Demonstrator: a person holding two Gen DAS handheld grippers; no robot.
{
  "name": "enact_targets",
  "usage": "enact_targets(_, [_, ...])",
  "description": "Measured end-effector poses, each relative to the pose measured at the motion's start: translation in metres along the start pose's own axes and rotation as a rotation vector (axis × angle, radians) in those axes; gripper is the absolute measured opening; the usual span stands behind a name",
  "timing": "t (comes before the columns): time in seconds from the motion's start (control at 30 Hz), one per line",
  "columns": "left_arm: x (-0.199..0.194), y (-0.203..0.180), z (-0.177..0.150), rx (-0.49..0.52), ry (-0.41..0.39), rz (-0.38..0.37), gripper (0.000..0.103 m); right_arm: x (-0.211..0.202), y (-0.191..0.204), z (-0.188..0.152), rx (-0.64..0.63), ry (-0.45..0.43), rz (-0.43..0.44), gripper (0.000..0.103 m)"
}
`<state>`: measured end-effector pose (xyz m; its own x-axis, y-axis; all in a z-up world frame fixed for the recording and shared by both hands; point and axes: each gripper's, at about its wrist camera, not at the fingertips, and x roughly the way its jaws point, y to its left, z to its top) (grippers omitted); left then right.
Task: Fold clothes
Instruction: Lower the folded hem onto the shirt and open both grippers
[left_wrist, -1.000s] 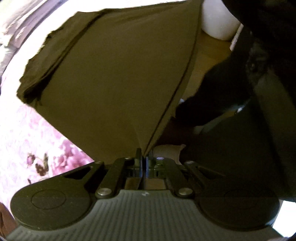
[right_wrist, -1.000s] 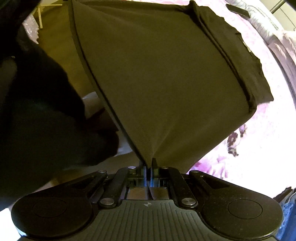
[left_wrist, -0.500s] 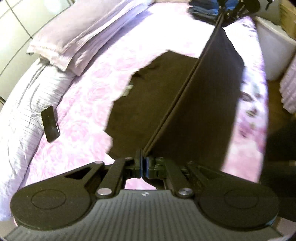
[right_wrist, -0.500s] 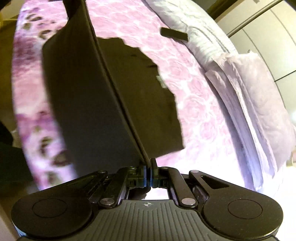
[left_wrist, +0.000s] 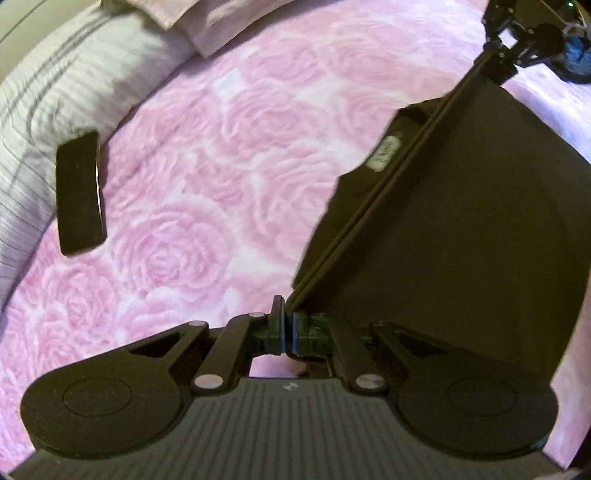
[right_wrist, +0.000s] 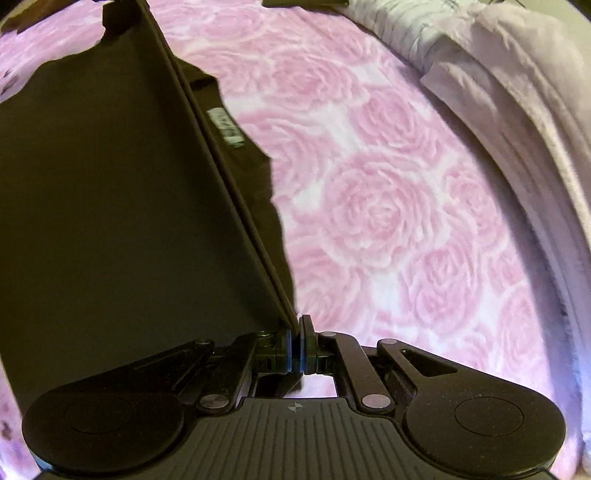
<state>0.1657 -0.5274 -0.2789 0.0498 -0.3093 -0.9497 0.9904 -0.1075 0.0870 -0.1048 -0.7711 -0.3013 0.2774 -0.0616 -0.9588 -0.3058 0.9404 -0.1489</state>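
Observation:
A dark brown shirt (left_wrist: 461, 221) hangs stretched between my two grippers over the pink rose bedspread (left_wrist: 221, 166). My left gripper (left_wrist: 286, 314) is shut on one corner of its taut edge. My right gripper (right_wrist: 297, 325) is shut on the other corner; it also shows far off in the left wrist view (left_wrist: 498, 55). The shirt (right_wrist: 110, 203) fills the left half of the right wrist view. Its lower part with a white neck label (right_wrist: 225, 127) lies on the bedspread (right_wrist: 388, 184); the label also shows in the left wrist view (left_wrist: 384, 153).
A black phone-like slab (left_wrist: 79, 192) lies at the bed's left side by a grey striped pillow (left_wrist: 55, 92). Lilac folded bedding (right_wrist: 517, 92) lies along the right in the right wrist view. A blue item (left_wrist: 576, 55) sits behind the far gripper.
Both grippers have carried the shirt's held edge forward over the bed and lower. The folded-over panel now covers more of the part lying on the bedspread.

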Motion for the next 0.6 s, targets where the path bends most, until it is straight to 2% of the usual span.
enact_targets(0.27, [0.054, 0.016, -0.003, -0.075, 0.055, -0.022, 0.003, 0.048, -0.034, 0.002, 0.109, -0.025, 0.067, 0.002])
enact_targets(0.37, [0.061, 0.020, -0.005, -0.113, 0.055, -0.006, 0.012, 0.057, -0.044, -0.007, 0.215, -0.053, 0.091, 0.005])
enact_targets(0.4, [0.060, 0.022, -0.006, -0.128, 0.048, 0.006, 0.023, 0.056, -0.047, -0.011, 0.263, -0.062, 0.071, 0.013])
enact_targets(0.43, [0.056, 0.025, -0.006, -0.143, 0.037, 0.032, 0.038, 0.053, -0.050, -0.015, 0.313, -0.070, 0.043, 0.042])
enact_targets(0.47, [0.051, 0.030, -0.008, -0.164, 0.021, 0.051, 0.041, 0.047, -0.052, -0.019, 0.365, -0.084, 0.011, 0.064])
enact_targets(0.53, [0.038, 0.036, -0.014, -0.212, -0.006, 0.049, 0.046, 0.031, -0.054, -0.029, 0.470, -0.116, -0.055, 0.067])
enact_targets(0.6, [0.024, 0.034, -0.021, -0.220, -0.030, 0.065, 0.048, 0.012, -0.037, -0.033, 0.534, -0.153, -0.050, 0.067])
